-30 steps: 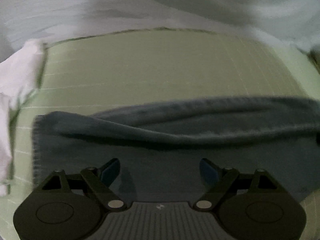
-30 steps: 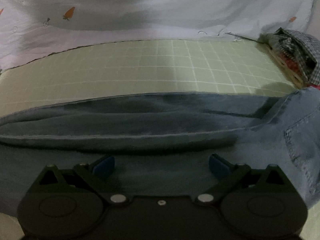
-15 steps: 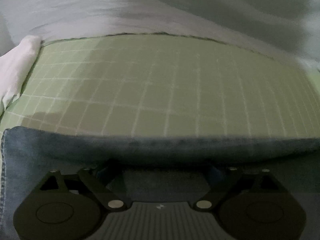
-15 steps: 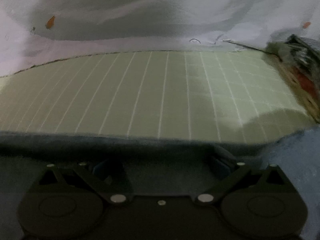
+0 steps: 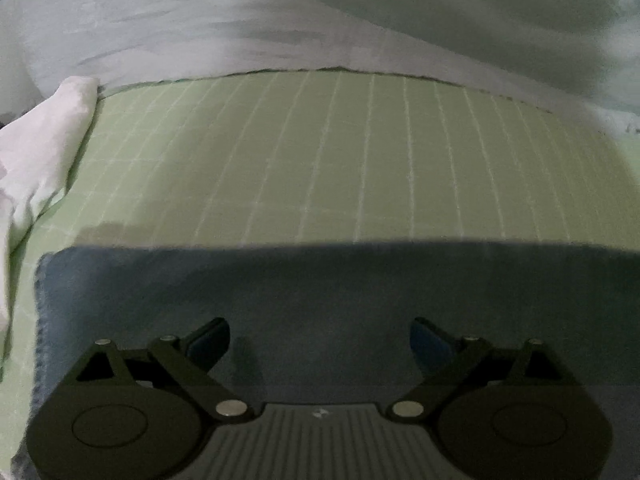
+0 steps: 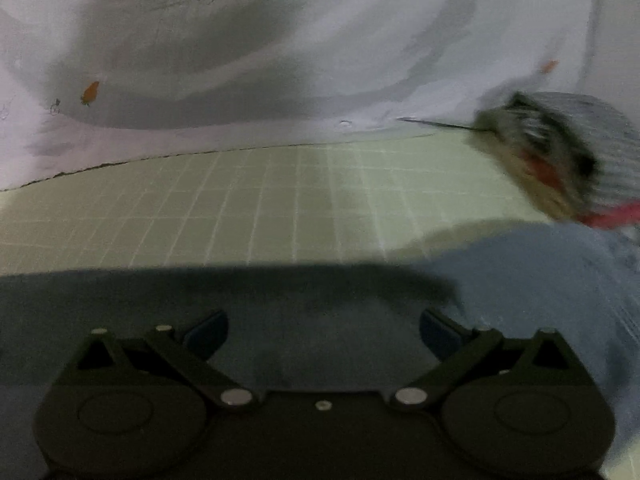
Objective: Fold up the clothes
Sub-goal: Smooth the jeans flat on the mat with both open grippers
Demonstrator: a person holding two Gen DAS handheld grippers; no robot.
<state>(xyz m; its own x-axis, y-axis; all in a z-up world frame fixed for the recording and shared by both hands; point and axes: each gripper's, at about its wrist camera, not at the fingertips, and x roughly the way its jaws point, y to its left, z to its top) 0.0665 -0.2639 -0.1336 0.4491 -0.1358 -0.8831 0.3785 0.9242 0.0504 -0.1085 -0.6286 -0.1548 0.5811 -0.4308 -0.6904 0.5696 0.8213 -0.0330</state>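
The green gridded sheet [image 5: 320, 160] covers the working surface, bounded at the far side by a pale quilt [image 5: 280, 32] printed with carrots. Across the near part of the sheet lies the denim garment [image 5: 320, 292], flat in both views, its far edge running as one straight, even line from left to right; its stitched left edge sits just short of a white cloth [image 5: 36, 152] at the sheet's left margin. In the right wrist view the denim [image 6: 540, 280] rises into a paler, rumpled mass at the right side, near a blurred heap of checked clothes [image 6: 560, 152]; how that end is arranged cannot be told. The left gripper [image 5: 320, 340] hangs low over the denim with its jaws spread wide and nothing between them. The right gripper [image 6: 324, 332] stands the same way, wide apart and empty, over the same garment. Judgement on progress: the straight far edge would fit a lengthwise fold already laid, but layers cannot be counted from these views, so it would equally fit a garment merely spread flat. The denim is in any case long and not a compact bundle, and the checked heap appears unfolded, so work remains.
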